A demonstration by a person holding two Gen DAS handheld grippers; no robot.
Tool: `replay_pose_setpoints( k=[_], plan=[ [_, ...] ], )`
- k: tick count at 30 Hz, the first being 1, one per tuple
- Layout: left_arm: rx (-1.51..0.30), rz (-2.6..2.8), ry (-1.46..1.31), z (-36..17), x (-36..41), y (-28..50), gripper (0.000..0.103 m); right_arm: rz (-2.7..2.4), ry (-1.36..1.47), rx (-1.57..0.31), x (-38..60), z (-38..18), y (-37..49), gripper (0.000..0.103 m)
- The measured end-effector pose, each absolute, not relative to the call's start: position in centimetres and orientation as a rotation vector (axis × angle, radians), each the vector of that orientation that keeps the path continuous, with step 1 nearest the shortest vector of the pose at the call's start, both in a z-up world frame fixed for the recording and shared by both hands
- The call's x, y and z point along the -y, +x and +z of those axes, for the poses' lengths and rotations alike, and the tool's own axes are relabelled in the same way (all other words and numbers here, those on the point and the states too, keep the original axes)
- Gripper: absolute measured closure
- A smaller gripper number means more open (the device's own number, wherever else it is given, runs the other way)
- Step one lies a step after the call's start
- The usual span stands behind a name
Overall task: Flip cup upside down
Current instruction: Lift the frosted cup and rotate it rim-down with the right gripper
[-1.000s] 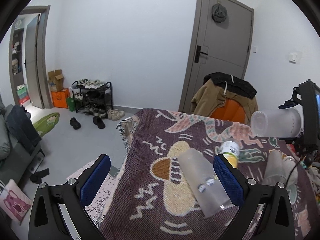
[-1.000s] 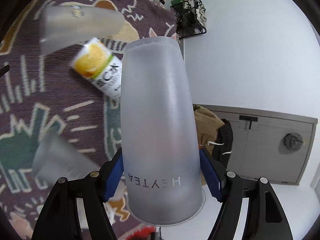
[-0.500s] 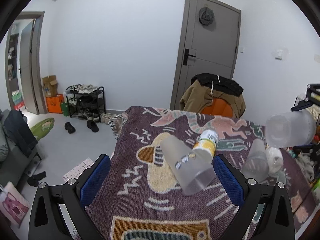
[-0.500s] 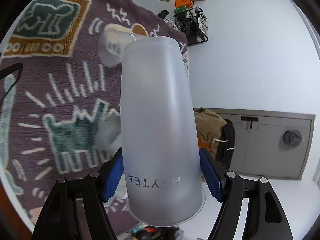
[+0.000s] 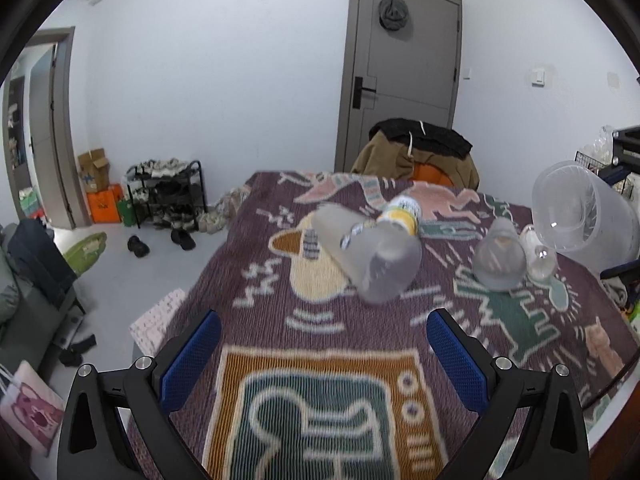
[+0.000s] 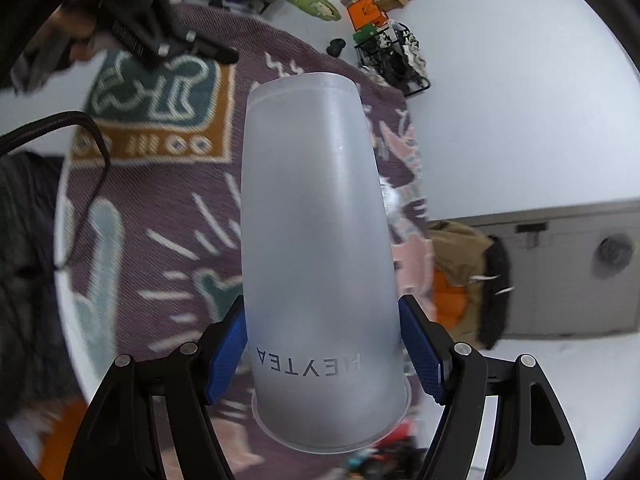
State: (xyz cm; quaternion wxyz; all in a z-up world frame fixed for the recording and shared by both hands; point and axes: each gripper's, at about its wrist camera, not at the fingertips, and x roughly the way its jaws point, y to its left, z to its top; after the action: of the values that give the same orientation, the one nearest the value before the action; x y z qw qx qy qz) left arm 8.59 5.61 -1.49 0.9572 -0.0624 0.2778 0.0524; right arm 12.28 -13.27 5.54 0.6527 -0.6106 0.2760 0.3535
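My right gripper grasps the cup, its 2 blue pads pressed against the frosted wall just above the wide rim. The rim sits nearest my wrist and the narrower base points away, so the word HEYTEA near the rim reads upside down from here. The cup is lifted clear of the cloth, which shows behind it at a tilt along with a black cable at the left.

My left gripper is released, its blue pads spread wide with nothing between them, hovering over the near part of the cloth above an orange and green panel.

Farther out on the cloth, a frosted cup lies on its side with its mouth toward me, and a yellow can lies just behind it, touching or nearly so. To the right, another clear cup sits on the cloth with a small bottle just beside it. The held cup shows at the far right of that view, raised and tipped with its open mouth facing left.

Beyond the table, a chair with a jacket stands before a grey door, and a shoe rack stands against the wall at the left.
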Motion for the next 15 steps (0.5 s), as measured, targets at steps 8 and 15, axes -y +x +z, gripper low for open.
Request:
replay_pose_setpoints(
  k=[8, 15],
  plan=[
    [-0.604, 0.127, -0.170, -4.1, -7.2, 6.5, 0.000, 0.885, -1.184, -0.840, 13.2, 1.3, 12.8, 0.030],
    [-0.604, 0.161, -0.208, -4.9, -8.6, 5.5, 0.000, 0.878, -1.075, -1.001, 12.0, -2.6, 13.9, 0.030]
  ],
)
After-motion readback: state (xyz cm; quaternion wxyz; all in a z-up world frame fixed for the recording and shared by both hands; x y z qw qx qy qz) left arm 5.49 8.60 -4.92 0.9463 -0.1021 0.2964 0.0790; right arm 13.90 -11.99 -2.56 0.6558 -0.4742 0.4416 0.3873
